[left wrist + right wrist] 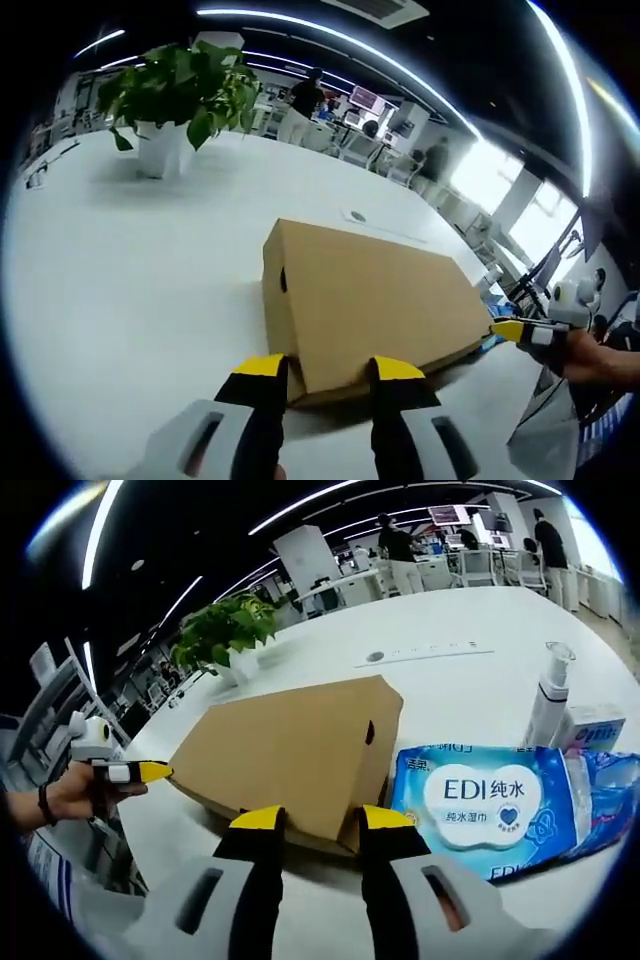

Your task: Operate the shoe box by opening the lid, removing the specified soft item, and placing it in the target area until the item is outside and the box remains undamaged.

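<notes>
Both tongs stood spread, pinching nothing: the left tongs (328, 372) straddled one bottom corner of the brown cardboard shoe box (370, 300), and the right tongs (322, 821) faced the opposite end. That box lay flat on the white desk (130, 270), lid closed, beside a blue pack of wet wipes (495, 805). Its long axis ran between the two tongs. It looked light and stiff but easily dented, so the lid's edge seemed the best hold.

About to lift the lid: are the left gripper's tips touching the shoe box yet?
Cannot tell. In the left gripper view the left gripper has its yellow tips at the near edge of the shoe box, overlapping it, but no contact or gap shows plainly.
</notes>
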Demonstrator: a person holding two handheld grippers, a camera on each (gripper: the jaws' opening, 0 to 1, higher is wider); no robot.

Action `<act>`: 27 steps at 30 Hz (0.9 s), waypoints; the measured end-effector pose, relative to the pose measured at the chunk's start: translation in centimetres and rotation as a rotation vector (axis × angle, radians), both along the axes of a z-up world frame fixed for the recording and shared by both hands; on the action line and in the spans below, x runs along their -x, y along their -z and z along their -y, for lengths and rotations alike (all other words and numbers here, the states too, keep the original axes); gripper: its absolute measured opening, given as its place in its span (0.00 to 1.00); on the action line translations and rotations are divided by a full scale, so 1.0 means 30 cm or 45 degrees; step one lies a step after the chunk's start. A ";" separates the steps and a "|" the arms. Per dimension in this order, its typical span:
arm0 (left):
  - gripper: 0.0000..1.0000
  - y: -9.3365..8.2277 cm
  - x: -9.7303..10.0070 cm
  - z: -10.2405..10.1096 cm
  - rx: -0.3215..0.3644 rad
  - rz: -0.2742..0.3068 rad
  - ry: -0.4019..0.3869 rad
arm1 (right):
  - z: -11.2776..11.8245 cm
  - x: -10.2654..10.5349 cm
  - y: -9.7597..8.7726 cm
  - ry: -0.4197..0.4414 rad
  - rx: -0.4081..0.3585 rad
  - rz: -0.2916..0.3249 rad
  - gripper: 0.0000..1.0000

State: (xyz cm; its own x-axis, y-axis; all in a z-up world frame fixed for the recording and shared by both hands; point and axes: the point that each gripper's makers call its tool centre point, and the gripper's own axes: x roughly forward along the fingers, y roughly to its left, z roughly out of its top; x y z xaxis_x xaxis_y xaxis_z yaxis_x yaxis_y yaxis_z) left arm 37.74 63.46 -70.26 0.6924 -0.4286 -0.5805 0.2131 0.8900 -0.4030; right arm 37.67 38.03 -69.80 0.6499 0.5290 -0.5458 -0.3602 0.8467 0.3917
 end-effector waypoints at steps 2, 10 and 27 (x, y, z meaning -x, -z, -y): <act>0.32 0.002 -0.002 -0.002 0.000 -0.001 -0.001 | 0.000 -0.001 0.000 -0.001 0.000 -0.001 0.27; 0.32 0.001 -0.001 -0.004 -0.005 0.001 0.000 | -0.003 0.000 -0.003 -0.019 0.017 0.022 0.27; 0.46 -0.124 0.142 0.073 -0.147 0.139 0.114 | 0.317 0.120 -0.094 0.083 0.058 0.147 0.44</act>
